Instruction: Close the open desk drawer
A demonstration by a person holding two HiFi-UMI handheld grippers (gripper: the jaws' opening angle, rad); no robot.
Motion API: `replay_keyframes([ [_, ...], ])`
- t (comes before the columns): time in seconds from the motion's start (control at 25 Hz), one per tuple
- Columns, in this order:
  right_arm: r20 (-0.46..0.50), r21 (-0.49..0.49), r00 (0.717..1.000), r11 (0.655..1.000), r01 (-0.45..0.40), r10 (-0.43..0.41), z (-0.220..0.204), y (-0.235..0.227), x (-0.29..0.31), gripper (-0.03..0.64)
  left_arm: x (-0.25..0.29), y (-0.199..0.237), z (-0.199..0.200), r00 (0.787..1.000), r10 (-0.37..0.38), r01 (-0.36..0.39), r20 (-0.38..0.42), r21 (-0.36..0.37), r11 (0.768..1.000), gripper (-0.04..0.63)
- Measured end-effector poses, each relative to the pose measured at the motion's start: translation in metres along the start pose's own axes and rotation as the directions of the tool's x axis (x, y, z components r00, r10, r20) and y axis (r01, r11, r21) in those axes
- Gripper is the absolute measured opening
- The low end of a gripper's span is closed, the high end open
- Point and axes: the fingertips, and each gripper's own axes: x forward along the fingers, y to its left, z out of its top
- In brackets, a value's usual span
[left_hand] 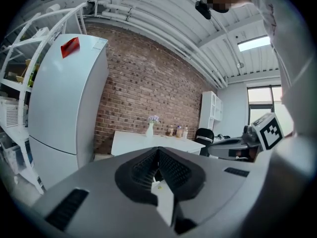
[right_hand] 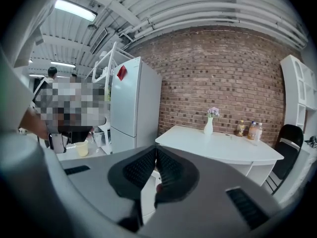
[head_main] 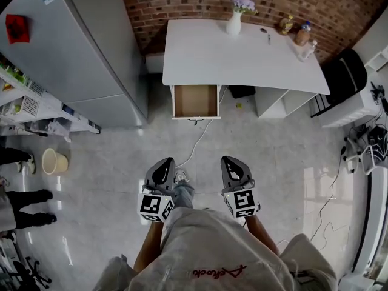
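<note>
While both grippers hang shut and empty over the floor, the drawer [head_main: 195, 100] stands pulled out from the desk [head_main: 242, 53], straight ahead of the person and well apart from either tool. It is the only drawer seen open. It sits under the desk's left end and its brown bottom shows bare. Its long axis runs from the brick wall toward the person, so its front panel faces the grippers, and closing it probably calls for a straight push away from the person.

The left gripper [head_main: 165, 162] and right gripper [head_main: 228, 160] point at the desk side by side, and the drawer lies almost on the line between them. Neither hand looks clearly nearer, and either could reach the front panel. Each gripper's own view shows its ribbed pads pressed together with nothing between them.

One desk is in view and two grippers. One vase [head_main: 234, 23] of flowers stands at the desk's far edge, and three bottles or jars [head_main: 297, 34] are clustered at its right corner. One fridge [head_main: 91, 47] stands to the left. One cable [head_main: 197, 139] trails across the floor from below the drawer toward the person's feet, in the path of any approach.
</note>
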Motion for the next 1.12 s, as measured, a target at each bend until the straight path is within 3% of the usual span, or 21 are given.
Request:
replay_keyframes([
  [0.4, -0.035, 0.012, 0.998, 0.999, 0.05, -0.049, 0.034, -0.011, 0.097, 0.018, 0.064, 0.066, 0.002, 0.994, -0.084, 0.082, -0.069, -0.021, 0.996, 0.012],
  [0.6, -0.045, 0.018, 0.996, 0.997, 0.077, -0.076, 0.039, -0.016, 0.136, 0.018, 0.088, 0.082, -0.01, 0.982, -0.151, 0.149, -0.117, -0.022, 0.989, 0.012],
  [0.88, -0.062, 0.053, 0.995, 0.995, 0.086, -0.082, 0.024, -0.04, 0.162, 0.018, 0.119, 0.078, -0.035, 0.964, -0.197, 0.198, -0.18, -0.015, 0.98, 0.012],
  [1.12, -0.07, 0.073, 0.997, 0.997, 0.022, -0.017, -0.003, -0.065, 0.171, 0.018, 0.139, 0.057, -0.063, 0.96, -0.167, 0.172, -0.225, 0.002, 0.985, 0.012],
])
